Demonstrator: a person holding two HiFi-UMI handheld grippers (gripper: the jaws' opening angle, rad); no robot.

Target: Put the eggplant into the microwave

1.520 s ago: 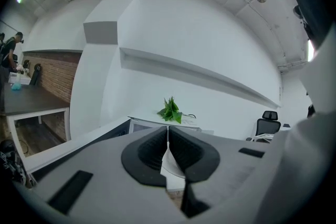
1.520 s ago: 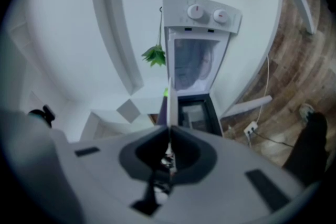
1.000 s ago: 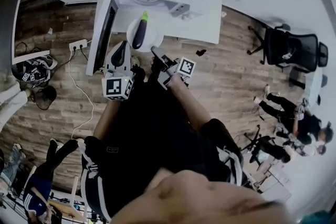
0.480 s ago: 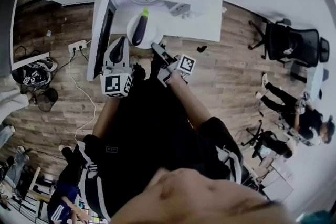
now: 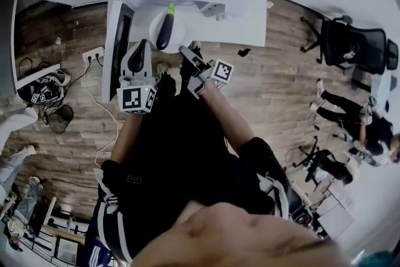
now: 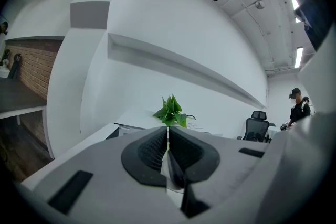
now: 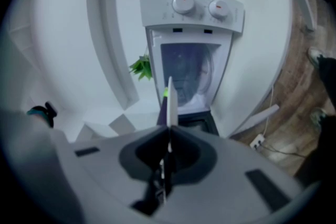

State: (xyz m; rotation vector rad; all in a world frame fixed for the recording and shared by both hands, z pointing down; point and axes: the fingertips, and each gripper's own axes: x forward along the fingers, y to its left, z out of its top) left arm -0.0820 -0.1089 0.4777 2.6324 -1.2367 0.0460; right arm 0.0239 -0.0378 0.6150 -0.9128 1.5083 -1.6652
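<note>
Plate (image 5: 179, 34) carrying eggplant (image 5: 165, 31) edged slightly closer to microwave (image 7: 191, 34) opening since 0.5 s ago. Right gripper (image 5: 185, 54) clamped on plate rim. Left gripper (image 5: 140, 53) jaws pressed together, empty, beside open microwave door (image 5: 119, 47).

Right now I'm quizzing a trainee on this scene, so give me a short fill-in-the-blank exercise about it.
1. The eggplant lies on a white ___.
2. The microwave has ___ knobs.
3. The microwave's door stands ___.
4. The gripper holding nothing is the ___ one.
Missing words: plate; two; open; left.
</note>
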